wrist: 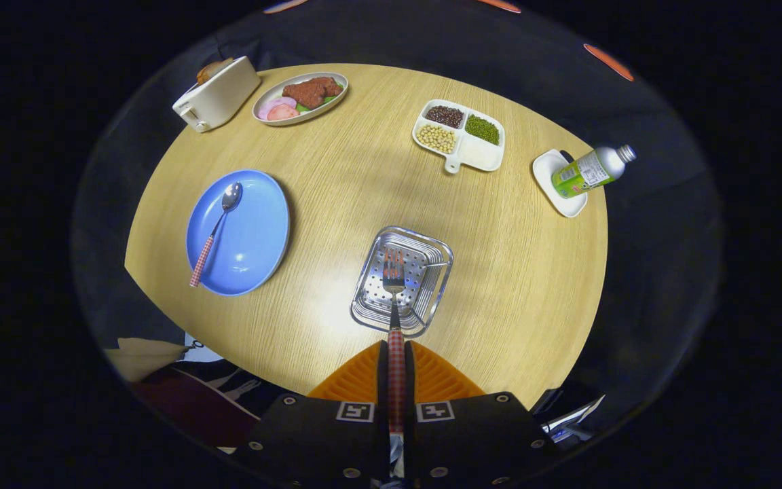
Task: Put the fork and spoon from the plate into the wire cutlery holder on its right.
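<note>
My gripper is shut on the fork by its red checked handle. The fork points straight ahead, and its tines hang over the open top of the wire cutlery holder, a shiny perforated metal box just ahead of the fingers. Left of the holder lies the blue plate. The spoon, with a matching red checked handle, rests on the plate's left half, bowl pointing away from me.
All of this stands on a round wooden table. At its far side are a white toaster, an oval dish of food, a divided dish of beans and a green-labelled bottle lying on a small white tray.
</note>
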The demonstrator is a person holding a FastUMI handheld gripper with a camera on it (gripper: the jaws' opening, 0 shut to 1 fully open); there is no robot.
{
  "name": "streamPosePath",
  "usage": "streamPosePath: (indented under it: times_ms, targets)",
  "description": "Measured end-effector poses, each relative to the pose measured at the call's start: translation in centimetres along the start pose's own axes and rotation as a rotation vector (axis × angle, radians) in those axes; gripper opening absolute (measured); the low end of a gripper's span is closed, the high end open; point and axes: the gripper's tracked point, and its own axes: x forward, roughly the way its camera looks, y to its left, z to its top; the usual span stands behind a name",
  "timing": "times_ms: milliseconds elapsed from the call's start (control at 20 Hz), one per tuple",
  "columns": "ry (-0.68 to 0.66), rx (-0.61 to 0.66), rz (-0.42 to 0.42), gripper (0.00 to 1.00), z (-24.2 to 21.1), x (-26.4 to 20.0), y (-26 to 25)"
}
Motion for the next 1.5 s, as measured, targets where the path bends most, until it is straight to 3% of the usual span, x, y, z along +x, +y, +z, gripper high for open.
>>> streamPosePath:
  times_ms: [400,750,850,1100,1200,1350,1500]
  targets:
    - [0.078,-0.008,0.012,0.09,0.5,2.4,-0.2]
    - [-0.002,0.044,0.032,0.18,2.1,2.1,0.2]
    - [-0.041,0.065,0.036,0.26,2.4,1.4,0.5]
    - [-0.165,0.071,0.034,0.72,3.0,-1.0,2.1]
    - [-0.220,0.087,0.041,0.84,3.3,-1.9,3.2]
    - [-0.311,0.121,0.044,0.97,3.9,-3.9,5.4]
    - [-0.403,0.125,0.035,0.99,4.4,-5.3,7.9]
